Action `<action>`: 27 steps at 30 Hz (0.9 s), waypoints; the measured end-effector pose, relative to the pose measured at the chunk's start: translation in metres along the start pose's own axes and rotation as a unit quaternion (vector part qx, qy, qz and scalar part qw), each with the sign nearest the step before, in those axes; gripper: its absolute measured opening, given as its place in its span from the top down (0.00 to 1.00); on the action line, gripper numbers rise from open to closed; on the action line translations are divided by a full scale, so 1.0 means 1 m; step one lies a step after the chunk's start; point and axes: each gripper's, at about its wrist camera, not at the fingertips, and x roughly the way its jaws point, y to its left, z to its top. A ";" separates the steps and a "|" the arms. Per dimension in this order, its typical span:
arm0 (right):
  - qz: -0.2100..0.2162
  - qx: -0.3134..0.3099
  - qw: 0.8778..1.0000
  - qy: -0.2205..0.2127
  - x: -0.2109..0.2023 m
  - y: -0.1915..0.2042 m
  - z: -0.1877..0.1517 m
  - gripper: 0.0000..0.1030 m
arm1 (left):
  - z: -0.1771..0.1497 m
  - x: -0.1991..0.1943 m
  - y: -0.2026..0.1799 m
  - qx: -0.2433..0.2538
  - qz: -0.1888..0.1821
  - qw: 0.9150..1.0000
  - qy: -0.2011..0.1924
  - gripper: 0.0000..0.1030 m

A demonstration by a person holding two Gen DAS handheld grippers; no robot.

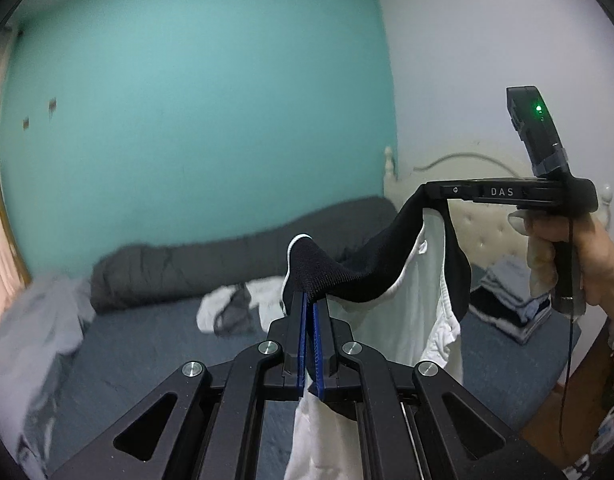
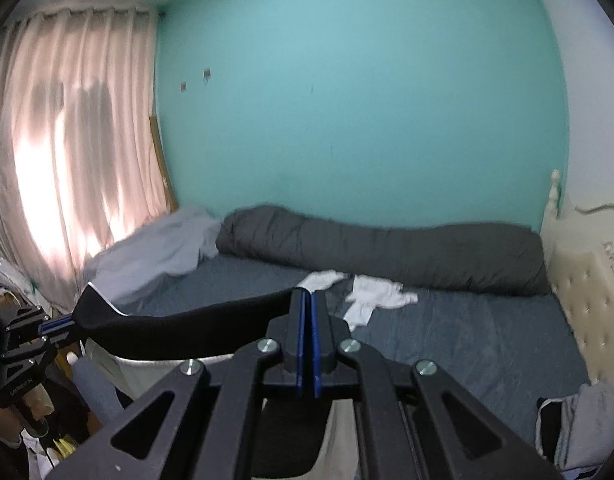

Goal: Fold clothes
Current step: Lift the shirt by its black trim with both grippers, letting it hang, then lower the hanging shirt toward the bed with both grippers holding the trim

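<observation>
A white garment with a wide black waistband (image 1: 371, 276) hangs stretched in the air between both grippers, above the bed. My left gripper (image 1: 309, 295) is shut on one end of the band, and white cloth (image 1: 399, 320) droops below it. At the right, a hand (image 1: 567, 256) holds my right gripper (image 1: 426, 195), which is shut on the band's other end. In the right wrist view my right gripper (image 2: 308, 295) pinches the black waistband (image 2: 179, 326), which sags leftward to my left gripper (image 2: 73, 320). White cloth (image 2: 143, 364) hangs under the band.
The bed has a blue sheet (image 2: 467, 340) with a rolled dark grey duvet (image 2: 387, 252) along the teal wall. Loose white clothes (image 2: 371, 292) lie mid-bed. A stack of folded clothes (image 1: 507, 304) sits near the cream headboard (image 2: 591, 304). Pale bedding (image 2: 159, 252) is heaped by the curtain (image 2: 75, 152).
</observation>
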 end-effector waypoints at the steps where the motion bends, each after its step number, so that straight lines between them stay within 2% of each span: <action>1: 0.000 0.003 1.000 0.012 0.016 -0.004 -0.007 0.97 | -0.009 0.014 0.004 -0.005 -0.001 1.000 0.010 0.97; 8: 0.007 0.028 0.996 0.087 0.138 -0.031 -0.060 0.97 | -0.073 0.114 0.020 -0.041 -0.001 0.996 0.079 0.97; 16: 0.008 0.061 0.987 0.151 0.267 -0.089 -0.117 0.97 | -0.142 0.234 0.061 -0.093 0.012 0.986 0.138 0.97; 19: 0.009 0.069 0.983 0.167 0.309 -0.104 -0.134 0.97 | -0.153 0.285 0.084 -0.108 0.011 0.982 0.153 0.97; 27: -0.002 0.083 0.976 0.203 0.404 -0.140 -0.171 0.97 | -0.183 0.376 0.105 -0.123 0.007 0.974 0.189 0.97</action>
